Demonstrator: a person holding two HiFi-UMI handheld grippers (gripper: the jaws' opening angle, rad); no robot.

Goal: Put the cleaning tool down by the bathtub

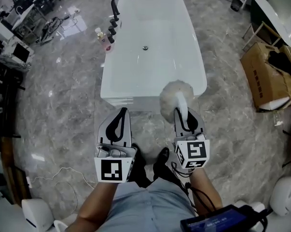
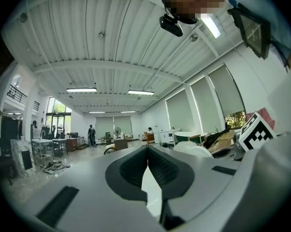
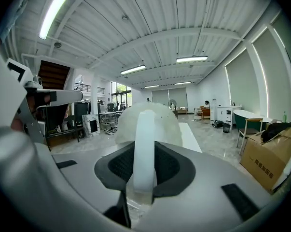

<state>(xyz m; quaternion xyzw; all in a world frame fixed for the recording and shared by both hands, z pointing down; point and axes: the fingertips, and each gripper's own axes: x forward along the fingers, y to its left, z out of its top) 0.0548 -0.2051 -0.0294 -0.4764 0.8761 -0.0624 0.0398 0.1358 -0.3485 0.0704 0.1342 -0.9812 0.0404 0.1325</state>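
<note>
The white bathtub [image 1: 152, 71] stands on the marble floor straight ahead in the head view, with a black tap [image 1: 117, 8] at its far left corner. My right gripper [image 1: 183, 112] is shut on the white handle of the cleaning tool, whose fluffy white head [image 1: 172, 98] hangs over the tub's near right corner. In the right gripper view the handle [image 3: 145, 144] runs up between the jaws to the fluffy head [image 3: 162, 122], and the tub's rim [image 3: 189, 135] lies beyond it. My left gripper [image 1: 121, 112] is shut and holds nothing, level just short of the tub's near end; its tips meet [image 2: 147, 149].
Two small bottles [image 1: 104, 38] stand by the tub's left side under the tap. A cardboard box [image 1: 266, 76] sits on the floor to the right, also seen as the box [image 3: 268, 161]. Cables and desks [image 1: 44, 23] crowd the far left. The person's shoes [image 1: 159, 158] are close to the tub's near end.
</note>
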